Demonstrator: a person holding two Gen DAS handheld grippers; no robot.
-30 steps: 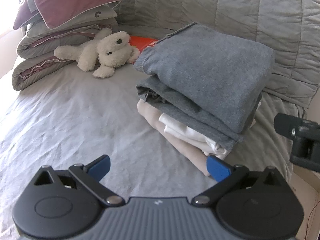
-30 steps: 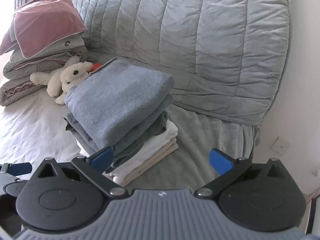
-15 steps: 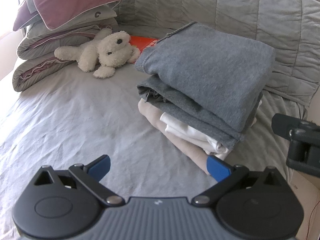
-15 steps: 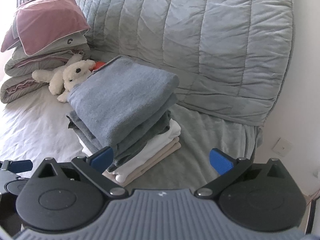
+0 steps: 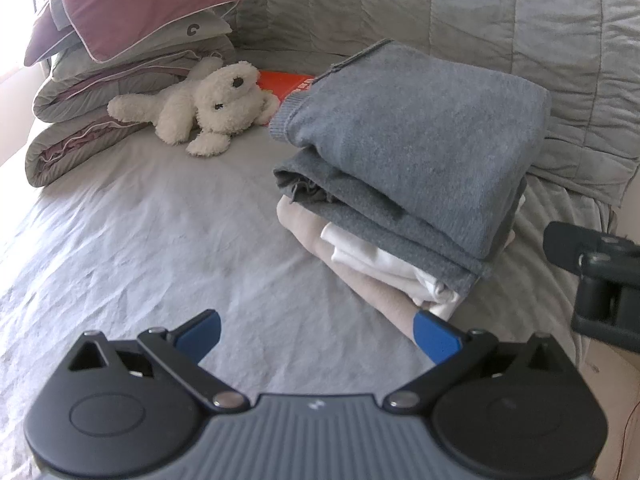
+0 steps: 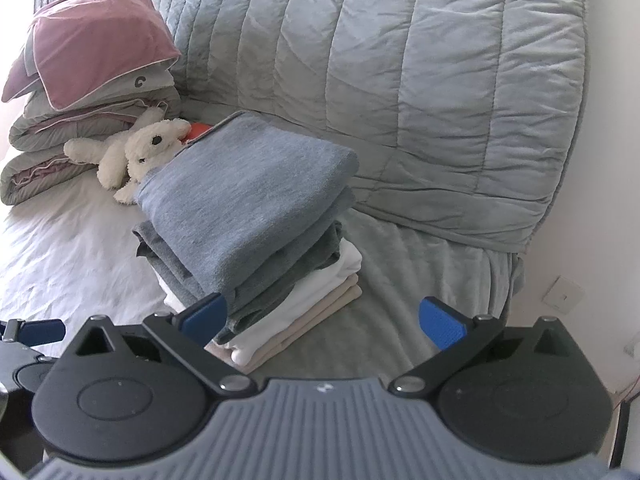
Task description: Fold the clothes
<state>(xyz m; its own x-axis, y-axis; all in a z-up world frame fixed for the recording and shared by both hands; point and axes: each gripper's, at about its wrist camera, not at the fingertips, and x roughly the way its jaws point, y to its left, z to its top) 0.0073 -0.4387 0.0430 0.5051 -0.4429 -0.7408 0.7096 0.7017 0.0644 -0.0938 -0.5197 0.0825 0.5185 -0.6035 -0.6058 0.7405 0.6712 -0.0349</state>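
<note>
Fingers (image 5: 198,330) of the left gripper (image 5: 316,334) are seen spread wide apart, with nothing held between the blue pads; those of the right gripper (image 6: 324,320) are likewise parted and empty. Both grippers are held low over the bed (image 5: 140,240), short of the stack of folded clothes (image 5: 400,184). The stack is found resting on the bed sheet, near the quilted grey cover (image 6: 400,80) that is draped up behind it. A grey knitted garment (image 5: 420,128) is laid on top, a darker grey garment (image 5: 360,216) beneath it, then a white garment (image 5: 380,258), and a beige garment (image 5: 304,224) at the bottom. In the right wrist view, the left finger is seen in front of the stack's near corner; contact cannot be determined. In the left wrist view, the right finger pad (image 5: 436,338) is seen against the beige edge of the stack. A white plush toy (image 5: 200,108) is noted lying on the sheet beside the stack, against a pile of folded bedding (image 5: 120,64) topped by a pink pillowcase (image 5: 152,4). An orange-red item (image 5: 284,82) is partly hidden between the toy and the stack. Part of the right gripper is visible at the right edge of the left wrist view.
</note>
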